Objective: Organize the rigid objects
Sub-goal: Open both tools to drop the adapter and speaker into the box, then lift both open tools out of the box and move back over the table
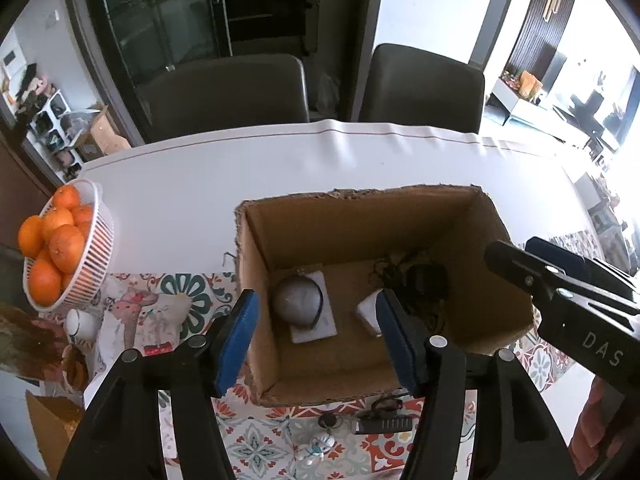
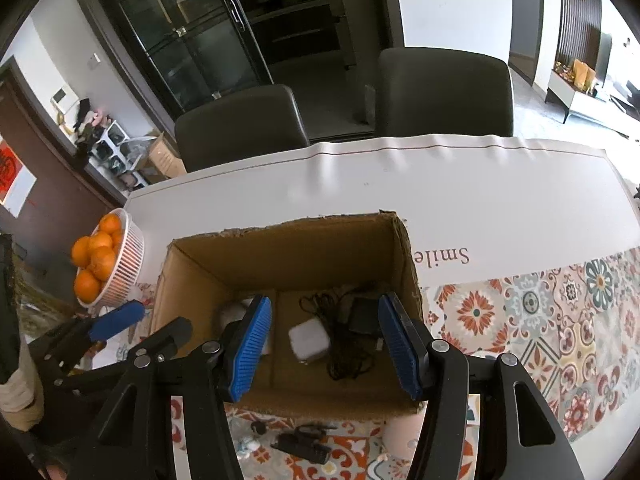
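Note:
An open cardboard box (image 1: pixel 360 216) (image 2: pixel 280 240) stands on the table. Inside lie a grey round object on a white card (image 1: pixel 298 300), a white cube charger (image 1: pixel 369 311) (image 2: pixel 309 342), and a black adapter with tangled black cable (image 1: pixel 424 280) (image 2: pixel 352 320). My left gripper (image 1: pixel 316 336) is open and empty above the box's near left part; it also shows in the right wrist view (image 2: pixel 116 320). My right gripper (image 2: pixel 324 344) is open and empty over the box; it also shows in the left wrist view (image 1: pixel 560 276). A keychain figure (image 1: pixel 316 446) and a black key fob (image 1: pixel 384 424) (image 2: pixel 304 446) lie in front of the box.
A white basket of oranges (image 1: pixel 60 248) (image 2: pixel 108 260) stands at the left. A small white cup (image 1: pixel 80 324) sits below it. A patterned mat (image 2: pixel 560 320) covers the near table. Two dark chairs (image 1: pixel 224 92) (image 1: pixel 420 84) stand behind the far edge.

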Available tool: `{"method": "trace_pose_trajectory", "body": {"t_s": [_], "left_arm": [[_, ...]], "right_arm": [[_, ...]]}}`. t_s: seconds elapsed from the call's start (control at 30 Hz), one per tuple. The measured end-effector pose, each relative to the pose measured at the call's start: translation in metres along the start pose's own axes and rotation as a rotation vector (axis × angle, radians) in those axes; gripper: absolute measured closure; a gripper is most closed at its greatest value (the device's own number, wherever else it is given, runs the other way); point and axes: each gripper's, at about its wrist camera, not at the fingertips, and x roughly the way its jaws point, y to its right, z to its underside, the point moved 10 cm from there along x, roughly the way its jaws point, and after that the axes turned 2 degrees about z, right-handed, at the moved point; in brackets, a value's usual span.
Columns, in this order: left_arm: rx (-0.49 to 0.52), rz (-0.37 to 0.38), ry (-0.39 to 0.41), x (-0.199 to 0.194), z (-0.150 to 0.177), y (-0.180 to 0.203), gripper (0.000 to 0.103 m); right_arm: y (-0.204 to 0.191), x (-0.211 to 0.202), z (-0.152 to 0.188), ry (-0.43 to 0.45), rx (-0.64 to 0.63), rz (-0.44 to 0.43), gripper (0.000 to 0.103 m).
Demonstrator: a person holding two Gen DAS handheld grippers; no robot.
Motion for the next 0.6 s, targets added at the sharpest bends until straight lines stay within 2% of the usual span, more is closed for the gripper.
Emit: {"method": "trace_pose_trajectory", "body": {"t_s": [0.6], "left_arm": [[0.010,-0.035,0.125,-0.063,0.025,-0.006,0.043]], "right_arm": [[-0.009,-0.048,0.028,0.085,-0.013,-0.006,0.046]]}}
